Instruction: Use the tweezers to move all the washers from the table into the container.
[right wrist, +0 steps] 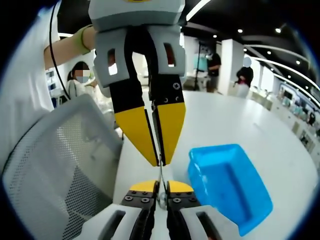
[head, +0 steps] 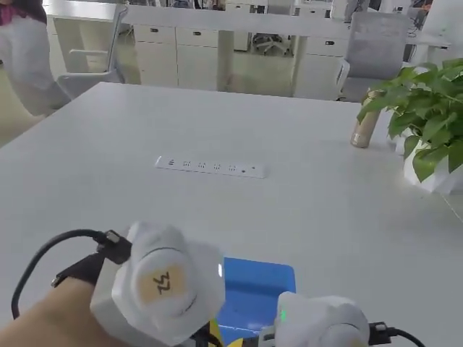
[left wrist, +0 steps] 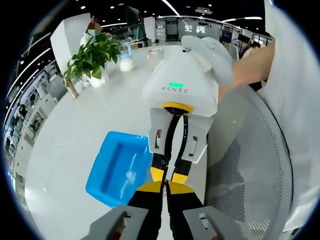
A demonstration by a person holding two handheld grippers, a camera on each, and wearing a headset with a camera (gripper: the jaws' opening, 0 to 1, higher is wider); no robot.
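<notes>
**A:** Start at the left. What is that claw doing?

**B:** The left gripper (right wrist: 160, 156) is just left of the blue container (right wrist: 230, 187). Its yellow-tipped jaws are all but closed and pinch a thin metal strip, the tweezers (right wrist: 160, 172).

**A:** Which way do the tweezers lie?

**B:** Their long axis runs straight from one gripper's tips to the other's, in line with both sets of jaws. They are just beside the container and apart from its wall. They show edge-on, so I cannot tell which end is the pointed one.

**A:** And the container itself?

**B:** It sits open side up on the white table (head: 289, 202), and in the head view it lies between the two gripper bodies. A small pale speck (left wrist: 131, 175) lies on its floor, too small to tell whether it is a washer.

**A:** The other claw?

**B:** The right gripper (left wrist: 167, 176) is at the container's near right corner and meets the left one tip to tip. Its jaws are drawn in to a sliver of a gap, with the same strip between them.

**A:** What else is around?

**B:** A white mesh chair back (left wrist: 250, 175) stands on the side of the grippers away from the container. Beyond the container, well apart from it, a power strip (head: 210, 167) lies flat. Farther right of that stand a tan bottle (head: 364, 123) and a leafy plant (head: 430, 108), both well apart from the container.
</notes>
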